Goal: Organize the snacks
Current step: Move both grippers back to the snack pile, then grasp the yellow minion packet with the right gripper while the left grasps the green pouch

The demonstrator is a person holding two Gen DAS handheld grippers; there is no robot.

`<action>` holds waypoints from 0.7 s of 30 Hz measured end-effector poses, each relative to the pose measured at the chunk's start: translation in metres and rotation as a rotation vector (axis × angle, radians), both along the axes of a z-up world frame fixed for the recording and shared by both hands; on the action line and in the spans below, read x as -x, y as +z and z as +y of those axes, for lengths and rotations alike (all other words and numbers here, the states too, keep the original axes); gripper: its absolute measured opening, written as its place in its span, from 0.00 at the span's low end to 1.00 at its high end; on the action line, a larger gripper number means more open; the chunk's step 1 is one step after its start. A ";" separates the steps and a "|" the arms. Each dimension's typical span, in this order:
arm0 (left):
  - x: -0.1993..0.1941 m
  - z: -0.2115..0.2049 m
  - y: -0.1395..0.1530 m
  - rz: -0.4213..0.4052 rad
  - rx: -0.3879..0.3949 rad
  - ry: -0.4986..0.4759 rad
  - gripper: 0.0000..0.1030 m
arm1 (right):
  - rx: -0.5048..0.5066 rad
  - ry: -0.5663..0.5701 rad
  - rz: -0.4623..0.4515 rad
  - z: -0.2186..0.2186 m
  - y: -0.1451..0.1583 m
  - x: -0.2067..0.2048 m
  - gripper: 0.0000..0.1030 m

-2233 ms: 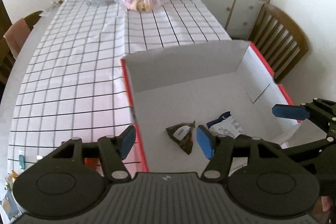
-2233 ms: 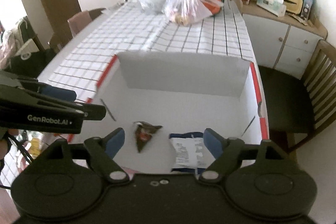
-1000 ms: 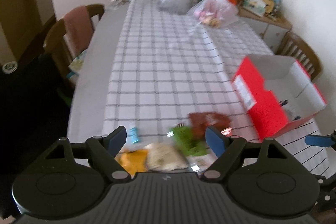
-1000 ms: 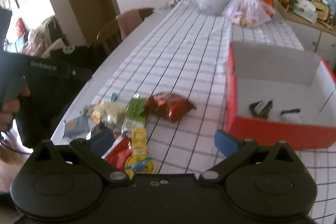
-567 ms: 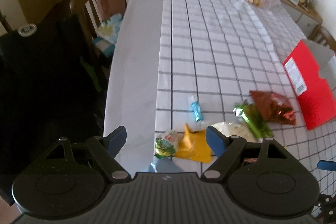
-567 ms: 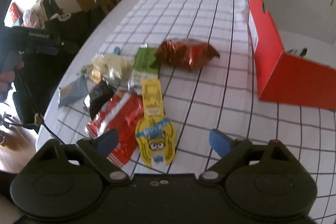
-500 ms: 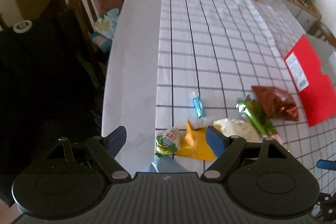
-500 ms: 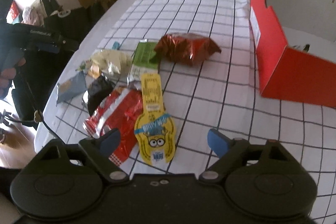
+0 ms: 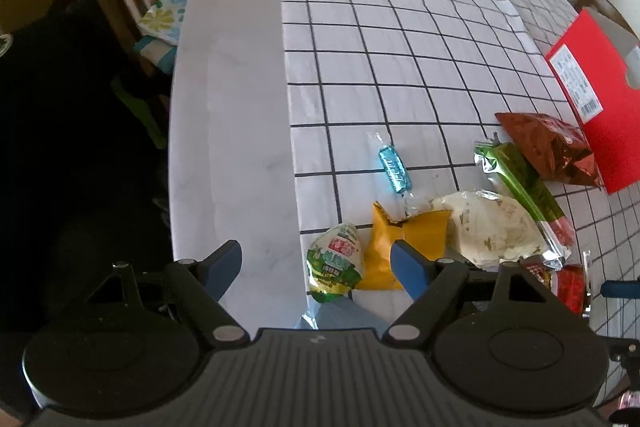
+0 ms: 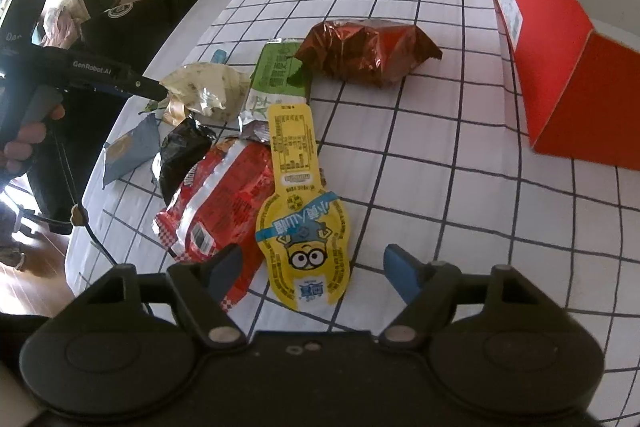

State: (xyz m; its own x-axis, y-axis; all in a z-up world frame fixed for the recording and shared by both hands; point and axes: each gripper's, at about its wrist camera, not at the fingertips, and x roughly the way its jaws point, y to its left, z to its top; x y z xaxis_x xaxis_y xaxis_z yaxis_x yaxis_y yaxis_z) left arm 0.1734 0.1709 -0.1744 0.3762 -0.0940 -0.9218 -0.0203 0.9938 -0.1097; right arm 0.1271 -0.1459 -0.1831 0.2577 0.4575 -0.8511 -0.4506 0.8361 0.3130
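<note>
Right gripper (image 10: 310, 263) is held low over the checked tablecloth (image 10: 460, 155), jaws spread wide, nothing between them. Directly ahead, between the tips, the yellow cartoon pouch (image 10: 302, 223) is seen — long axis running away from the tool, wide end nearest, narrow neck pointing far. Just left of it and partly beneath, a red-and-white packet (image 10: 218, 199) lies.

Left gripper (image 9: 316, 265) is also spread and empty; a green-and-white packet (image 9: 336, 263) and an orange sachet (image 9: 386, 247) sit between its tips, close in at the cloth's edge.

Farther out: cream wrapper (image 9: 488, 227), green packet (image 10: 280, 75), blue candy (image 9: 394, 169), then the red foil bag (image 10: 366, 49).

Farthest, off to the right, the red box (image 10: 560, 43) stands open — the likely destination. The yellow pouch is judged nearest to the right gripper, which would have to close across its width.
</note>
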 end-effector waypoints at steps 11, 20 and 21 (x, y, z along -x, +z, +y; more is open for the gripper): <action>-0.003 0.005 -0.012 0.018 0.059 -0.066 0.67 | -0.031 -0.009 0.018 0.003 -0.004 -0.006 0.70; 0.005 -0.001 -0.011 -0.027 -0.019 -0.064 0.41 | -0.037 -0.005 -0.002 0.010 -0.005 -0.003 0.58; 0.007 -0.005 -0.012 -0.033 -0.033 -0.076 0.39 | -0.040 -0.007 -0.003 0.009 -0.005 -0.003 0.56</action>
State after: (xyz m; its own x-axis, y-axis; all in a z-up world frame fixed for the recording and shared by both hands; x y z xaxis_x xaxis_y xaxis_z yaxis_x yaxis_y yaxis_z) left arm 0.1666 0.1658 -0.1860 0.3990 -0.0933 -0.9122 0.0586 0.9954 -0.0762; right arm 0.1303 -0.1368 -0.1884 0.2632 0.4898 -0.8311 -0.4461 0.8257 0.3453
